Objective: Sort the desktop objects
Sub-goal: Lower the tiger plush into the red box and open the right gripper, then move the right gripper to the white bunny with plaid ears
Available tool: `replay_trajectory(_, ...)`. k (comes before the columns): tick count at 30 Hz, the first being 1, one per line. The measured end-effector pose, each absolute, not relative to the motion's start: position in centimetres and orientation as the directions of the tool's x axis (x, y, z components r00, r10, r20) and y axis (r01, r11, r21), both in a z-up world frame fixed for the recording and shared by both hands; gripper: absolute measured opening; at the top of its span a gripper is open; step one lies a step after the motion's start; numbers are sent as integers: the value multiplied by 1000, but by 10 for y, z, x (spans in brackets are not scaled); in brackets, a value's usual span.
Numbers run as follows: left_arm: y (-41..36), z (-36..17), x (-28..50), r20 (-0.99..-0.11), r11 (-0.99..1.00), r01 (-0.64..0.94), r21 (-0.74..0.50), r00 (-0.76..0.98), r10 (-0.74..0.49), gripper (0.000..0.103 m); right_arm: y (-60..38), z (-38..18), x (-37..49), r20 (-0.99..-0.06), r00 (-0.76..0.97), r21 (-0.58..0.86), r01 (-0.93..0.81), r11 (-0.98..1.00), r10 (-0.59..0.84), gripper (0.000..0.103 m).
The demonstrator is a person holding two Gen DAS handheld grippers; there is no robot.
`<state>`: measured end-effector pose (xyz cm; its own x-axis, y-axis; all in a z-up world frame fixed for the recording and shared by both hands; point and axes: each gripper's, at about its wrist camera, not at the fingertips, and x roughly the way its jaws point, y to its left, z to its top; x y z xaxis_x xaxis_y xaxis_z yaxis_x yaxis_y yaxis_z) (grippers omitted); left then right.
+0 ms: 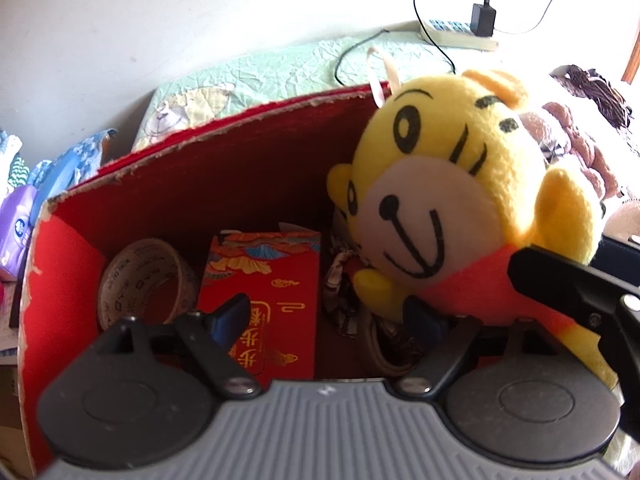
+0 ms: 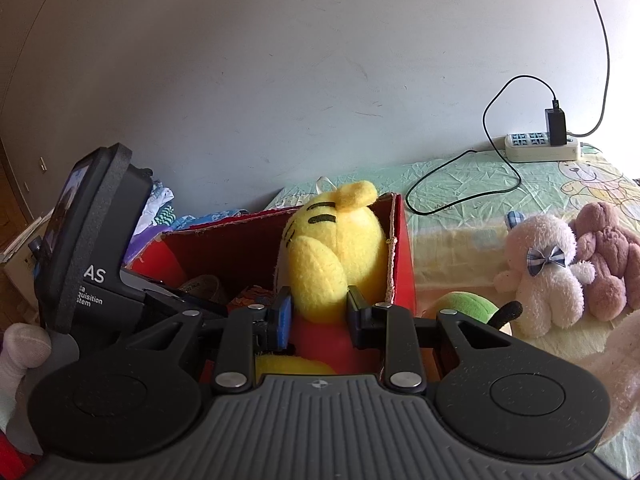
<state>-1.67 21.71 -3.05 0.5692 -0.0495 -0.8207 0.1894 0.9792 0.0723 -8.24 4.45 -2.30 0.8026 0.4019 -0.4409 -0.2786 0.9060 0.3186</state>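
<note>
Red cardboard box [image 1: 248, 168] fills the left wrist frame centre. Inside: packing tape roll [image 1: 146, 280] lower left, red envelope [image 1: 266, 284] beside it at centre, patterned fabric item [image 1: 348, 292] right of that. Yellow tiger plush [image 2: 336, 248] sits in the box's right end, centre of the right wrist frame, right gripper [image 2: 319, 314] jaws clamped on its body. Left gripper [image 1: 326, 314] jaws apart, empty, over the box. White plush bear [image 2: 544, 272] and pink plush bear [image 2: 608, 256] lie on the bedsheet [image 2: 460, 184] at right.

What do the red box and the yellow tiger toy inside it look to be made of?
Red box: probably cardboard with a red printed skin; its top edge is torn and shows pale fibre. Yellow tiger toy: soft plush, fuzzy matte pile, with dark markings that look stitched or printed.
</note>
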Motion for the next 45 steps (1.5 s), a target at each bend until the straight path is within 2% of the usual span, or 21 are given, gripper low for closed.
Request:
replay_trajectory(2,220,-28,-22,-796,983,170,65,603,-52,88,34,-20,-78,-449,782,401,-257,879,434,34)
replay_trajectory(5,223,-23,-24,-782,991,127,49,622,-41,88,1,-17,-78,-398,765,539,-252,804,506,35)
replay_trajectory(8,225,-8,-30,-749,997,68,22,662,-28,88,-31,-13,-84,-365,780,558,-253,790,508,35)
replay_trajectory(15,200,20,-48,-686,995,-2,95,725,67,88,-102,-28,-99,-373,774,634,-190,750,511,35)
replay_trajectory(19,189,50,-60,-640,1000,25,-15,768,-29,89,-137,-33,-109,-368,793,640,-162,751,485,34)
replay_trajectory(23,149,61,-70,-609,990,128,-49,782,-132,92,-172,-43,-109,-371,812,681,-92,726,450,34)
replay_trajectory(26,113,51,-71,-631,971,222,-90,741,-228,92,-196,-49,-107,-383,821,698,-43,715,423,34)
replay_trajectory(33,17,8,-77,-702,908,416,-43,634,-324,92,-242,-61,-110,-414,841,709,57,703,349,34)
replay_trajectory(42,-45,-54,-65,-790,844,532,70,546,-279,89,-275,-95,-107,-466,797,770,151,620,386,33)
replay_trajectory(45,-51,-68,-58,-814,843,532,74,520,-257,86,-277,-106,-105,-475,773,784,155,601,420,29)
